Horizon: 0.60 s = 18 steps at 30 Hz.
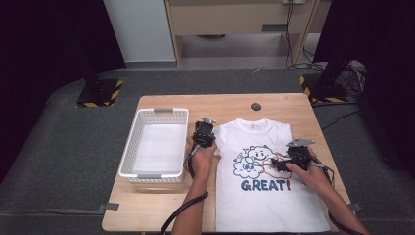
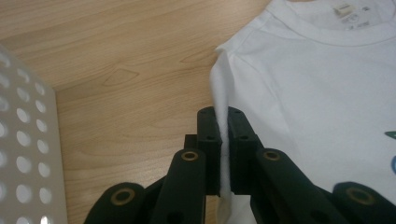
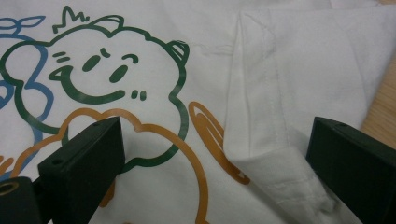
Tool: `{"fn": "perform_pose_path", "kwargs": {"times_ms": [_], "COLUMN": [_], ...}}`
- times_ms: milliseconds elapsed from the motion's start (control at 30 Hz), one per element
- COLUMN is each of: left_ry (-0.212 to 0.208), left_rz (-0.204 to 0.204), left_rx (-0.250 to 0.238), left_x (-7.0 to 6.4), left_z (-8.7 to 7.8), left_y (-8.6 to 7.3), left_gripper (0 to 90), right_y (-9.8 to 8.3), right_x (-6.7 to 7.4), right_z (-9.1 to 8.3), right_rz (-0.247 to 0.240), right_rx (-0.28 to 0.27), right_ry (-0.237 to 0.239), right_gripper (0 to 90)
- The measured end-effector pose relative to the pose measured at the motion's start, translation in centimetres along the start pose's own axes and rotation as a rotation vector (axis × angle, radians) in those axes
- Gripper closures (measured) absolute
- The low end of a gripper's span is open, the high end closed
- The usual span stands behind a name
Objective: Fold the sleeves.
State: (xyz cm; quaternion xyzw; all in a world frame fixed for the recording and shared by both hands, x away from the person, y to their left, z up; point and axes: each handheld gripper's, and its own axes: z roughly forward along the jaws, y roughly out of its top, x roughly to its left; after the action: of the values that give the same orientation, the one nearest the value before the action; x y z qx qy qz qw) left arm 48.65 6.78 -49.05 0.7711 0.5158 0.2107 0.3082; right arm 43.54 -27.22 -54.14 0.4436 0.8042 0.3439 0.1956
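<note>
A white T-shirt point(image 1: 266, 200) printed with cartoon clouds and "GREAT!" lies flat on the wooden table point(image 1: 156, 205), collar away from me. My left gripper point(image 1: 205, 126) is at the shirt's left edge near the shoulder. In the left gripper view the gripper point(image 2: 223, 115) is shut on a raised fold of the T-shirt point(image 2: 317, 93) edge. My right gripper point(image 1: 292, 155) hovers low over the shirt's right side. In the right gripper view the gripper point(image 3: 215, 140) stands open, its jaws on either side of the folded-in sleeve point(image 3: 266, 116) beside the cloud print.
A white perforated plastic basket point(image 1: 159, 111) stands on the table left of the shirt, its wall point(image 2: 23, 140) close to my left gripper. A small dark disc point(image 1: 256, 106) sits near the far edge. Bare wood shows beyond the collar and at the front left.
</note>
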Motion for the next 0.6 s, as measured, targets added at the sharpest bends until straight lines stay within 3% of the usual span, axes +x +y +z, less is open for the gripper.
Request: {"fn": "perform_pose_path", "kwargs": {"times_ms": [600], "left_ry": [-0.056], "left_rz": [0.025], "left_rx": [0.009], "left_x": [-0.8], "left_z": [-0.9], "left_y": [0.9], "left_gripper": [86.1], "right_y": [0.8], "right_x": [2.1], "right_z": [0.8], "right_rz": [0.007], "right_rx": [0.003], "right_ry": [-0.010], "right_gripper": [3.1]}}
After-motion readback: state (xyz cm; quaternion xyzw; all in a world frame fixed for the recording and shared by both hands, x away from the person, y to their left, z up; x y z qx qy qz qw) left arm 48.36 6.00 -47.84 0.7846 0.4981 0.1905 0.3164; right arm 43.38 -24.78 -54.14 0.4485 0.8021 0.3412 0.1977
